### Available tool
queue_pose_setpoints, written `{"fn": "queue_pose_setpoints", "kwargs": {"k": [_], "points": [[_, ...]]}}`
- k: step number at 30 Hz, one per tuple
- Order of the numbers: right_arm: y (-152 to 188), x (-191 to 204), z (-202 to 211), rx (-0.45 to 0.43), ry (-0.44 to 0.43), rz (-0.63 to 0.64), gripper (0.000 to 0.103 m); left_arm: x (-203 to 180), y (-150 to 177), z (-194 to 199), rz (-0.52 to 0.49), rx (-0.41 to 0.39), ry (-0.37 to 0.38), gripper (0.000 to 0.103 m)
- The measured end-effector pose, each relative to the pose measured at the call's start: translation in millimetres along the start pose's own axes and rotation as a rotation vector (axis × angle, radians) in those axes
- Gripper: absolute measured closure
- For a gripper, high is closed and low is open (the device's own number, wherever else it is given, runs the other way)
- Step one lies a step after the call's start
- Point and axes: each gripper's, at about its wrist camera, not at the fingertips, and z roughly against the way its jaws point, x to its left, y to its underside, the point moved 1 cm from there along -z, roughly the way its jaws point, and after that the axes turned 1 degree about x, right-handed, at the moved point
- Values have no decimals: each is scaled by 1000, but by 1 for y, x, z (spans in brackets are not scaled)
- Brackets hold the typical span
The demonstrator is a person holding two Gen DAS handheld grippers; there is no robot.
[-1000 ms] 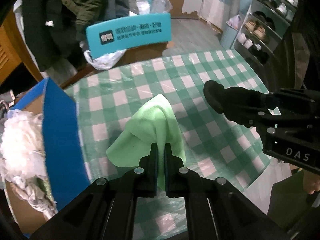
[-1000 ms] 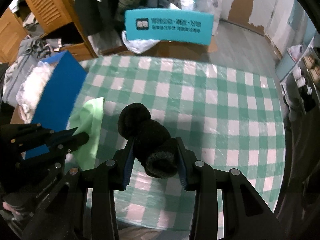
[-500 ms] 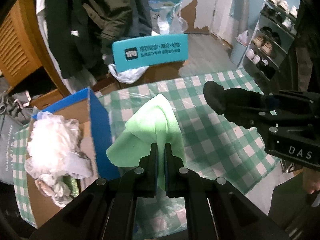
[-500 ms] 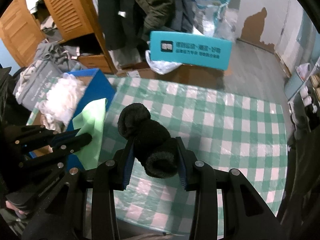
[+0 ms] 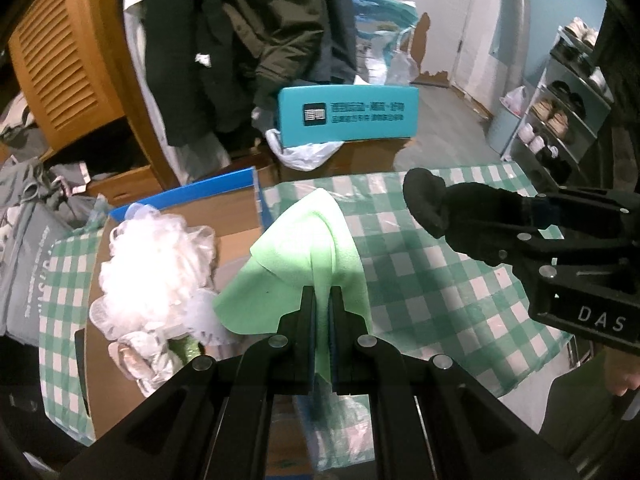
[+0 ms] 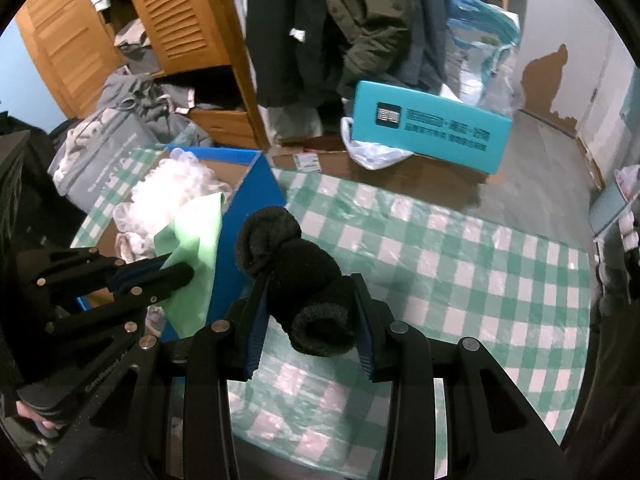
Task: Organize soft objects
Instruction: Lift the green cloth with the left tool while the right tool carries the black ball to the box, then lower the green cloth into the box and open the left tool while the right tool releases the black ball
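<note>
Clamping a green cloth [image 5: 308, 256], left gripper [image 5: 322, 300] hangs above the box [image 5: 236, 216].

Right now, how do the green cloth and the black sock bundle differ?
The green cloth is thin, flat and draping; the black sock bundle is thick and rolled. The left gripper pinches the cloth with fingers nearly together; the right gripper spans the bundle wider. Both are held above the checked table.

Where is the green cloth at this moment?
The green cloth hangs pinched in the left gripper, held above the blue-walled cardboard box holding the white mesh puff, left of the black sock roll.
</note>
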Motion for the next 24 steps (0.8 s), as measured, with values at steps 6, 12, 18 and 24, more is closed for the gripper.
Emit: {"fn": "queue_pose_setpoints", "kwargs": {"k": [6,12,18,24], "points": [[-11,21,-11,7,-29,28,66,25,3,2,54,2,-16,98],[-20,40,-22,15,-55,56,66,46,9,3,84,4,-33,98],[-29,57,-30,24,-68,79,66,68,16,2,127,12,-46,98],[-37,74,-43,43,-76,101,66,90,21,-2,169,25,-57,98]]}}
